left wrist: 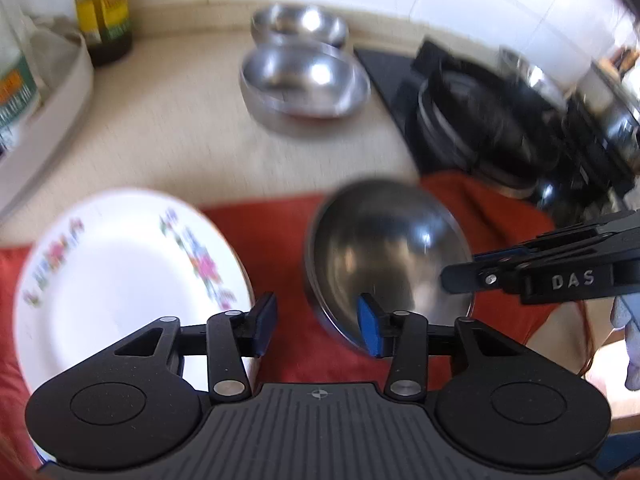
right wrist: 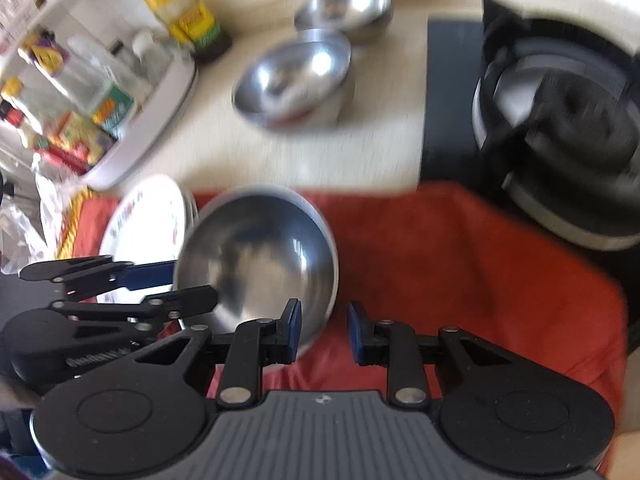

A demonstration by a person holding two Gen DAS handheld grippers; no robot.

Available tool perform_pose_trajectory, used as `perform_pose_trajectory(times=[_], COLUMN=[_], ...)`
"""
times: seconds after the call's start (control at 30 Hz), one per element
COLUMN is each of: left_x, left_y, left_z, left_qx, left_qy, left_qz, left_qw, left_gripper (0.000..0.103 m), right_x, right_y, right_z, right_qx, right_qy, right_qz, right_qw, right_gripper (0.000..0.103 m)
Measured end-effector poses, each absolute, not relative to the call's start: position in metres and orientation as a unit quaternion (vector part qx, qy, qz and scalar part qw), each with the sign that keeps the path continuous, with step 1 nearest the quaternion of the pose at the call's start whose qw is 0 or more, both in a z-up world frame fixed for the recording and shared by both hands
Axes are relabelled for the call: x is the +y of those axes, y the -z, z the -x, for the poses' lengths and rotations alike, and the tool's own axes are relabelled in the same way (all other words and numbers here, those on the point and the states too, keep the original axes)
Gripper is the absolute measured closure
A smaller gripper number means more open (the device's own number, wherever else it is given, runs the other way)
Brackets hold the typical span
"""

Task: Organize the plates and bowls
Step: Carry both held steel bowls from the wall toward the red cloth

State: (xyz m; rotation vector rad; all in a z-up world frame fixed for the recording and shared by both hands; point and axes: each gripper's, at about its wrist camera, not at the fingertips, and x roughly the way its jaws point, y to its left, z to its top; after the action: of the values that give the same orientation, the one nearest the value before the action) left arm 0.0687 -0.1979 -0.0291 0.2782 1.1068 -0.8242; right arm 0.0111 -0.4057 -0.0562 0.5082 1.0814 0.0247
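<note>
A steel bowl (left wrist: 384, 256) (right wrist: 260, 260) sits tilted on a red cloth (left wrist: 280, 248) (right wrist: 460, 264). A white floral plate (left wrist: 120, 280) (right wrist: 148, 220) lies on the cloth to its left. My left gripper (left wrist: 318, 326) is open; one blue pad is beside the bowl's left rim and the bowl is not between the pads. My right gripper (right wrist: 324, 334) is open, its left finger at the bowl's near right rim. Stacked steel bowls (left wrist: 304, 80) (right wrist: 292, 76) and another steel bowl (left wrist: 300, 24) (right wrist: 344, 4) stand farther back on the counter.
A black stove with a dark pot (left wrist: 480, 120) (right wrist: 560, 120) is at the right. A white rack with packets and bottles (left wrist: 40, 92) (right wrist: 80, 92) is at the left. A yellow-labelled bottle (left wrist: 102, 8) (right wrist: 180, 4) stands at the back.
</note>
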Motion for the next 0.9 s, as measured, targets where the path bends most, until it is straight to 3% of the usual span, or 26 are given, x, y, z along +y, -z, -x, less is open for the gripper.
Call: perform_pose_trajectory(times=[0.17, 0.37, 0.63, 0.67, 0.73, 0.9], left_x=[-0.202, -0.229, -0.258, -0.261, -0.265, -0.270], left_y=[-0.001, -0.003, 0.031, 0.036, 0.047, 0.057], left_z=[-0.103, -0.157, -0.194, -0.197, -0.202, -0.202], left_qx=[0.463, 0.447, 0.484, 0.491, 0.505, 0.517], left_qy=[0.371, 0.325, 0.307, 0.307, 0.307, 0.318], left_qz=[-0.086, -0.050, -0.070, -0.071, -0.075, -0.085], left_qw=[0.801, 0.832, 0.816, 0.812, 0.803, 0.790], left_gripper=[0.037, 0.040, 0.044, 0.045, 0.064, 0.075], right_x=[-0.427, -0.434, -0.444, -0.444, -0.445, -0.449], right_y=[0.038, 0.046, 0.073, 0.077, 0.085, 0.093], right_z=[-0.053, -0.117, -0.155, -0.157, -0.160, -0.158], right_qx=[0.456, 0.445, 0.471, 0.471, 0.473, 0.474], right_qy=[0.005, -0.004, 0.000, -0.001, -0.001, -0.007], right_qz=[-0.246, -0.256, -0.250, -0.249, -0.248, -0.273], right_qw=[0.856, 0.858, 0.846, 0.846, 0.845, 0.837], right_gripper=[0.071, 0.071, 0.068, 0.069, 0.077, 0.082])
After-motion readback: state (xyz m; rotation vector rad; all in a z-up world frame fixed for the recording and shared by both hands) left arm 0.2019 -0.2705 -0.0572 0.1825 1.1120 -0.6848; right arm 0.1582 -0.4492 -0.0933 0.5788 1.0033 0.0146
